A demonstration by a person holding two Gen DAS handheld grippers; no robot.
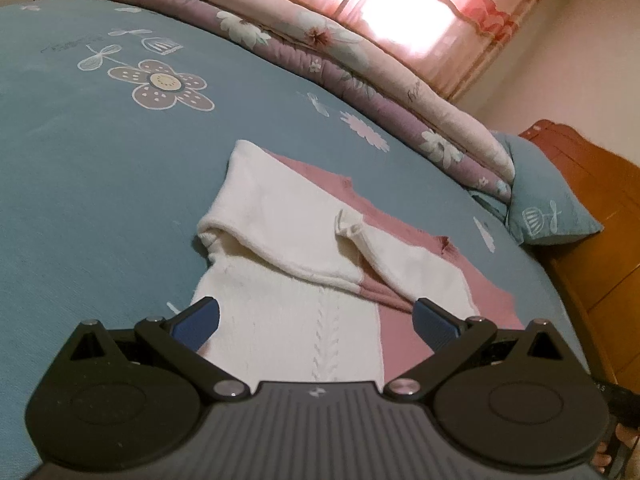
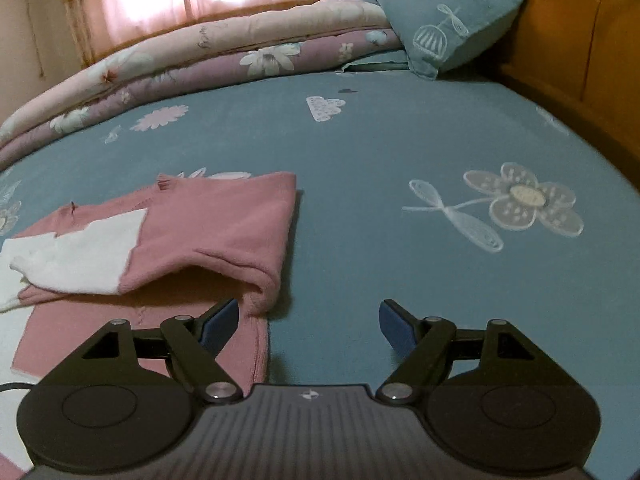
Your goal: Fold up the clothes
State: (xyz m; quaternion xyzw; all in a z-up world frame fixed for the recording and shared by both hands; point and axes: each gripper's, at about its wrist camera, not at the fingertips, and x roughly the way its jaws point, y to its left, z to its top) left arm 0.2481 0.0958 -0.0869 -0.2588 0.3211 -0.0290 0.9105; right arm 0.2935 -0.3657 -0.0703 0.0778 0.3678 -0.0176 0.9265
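Our left gripper (image 1: 316, 316) and right gripper (image 2: 309, 322) both gape wide, holding nothing. The pink-and-white sweater (image 1: 304, 236) lies on the bed (image 1: 100, 168) ahead of the fingers, sleeves folded in; soft, light, floppy knit, we judge, best pinched at its hem edge.

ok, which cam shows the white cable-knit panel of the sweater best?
Left wrist. The white cable-knit panel runs straight out between the open left claw, braid pattern visible. Right wrist catches only a white sliver at its left edge, pattern unreadable.
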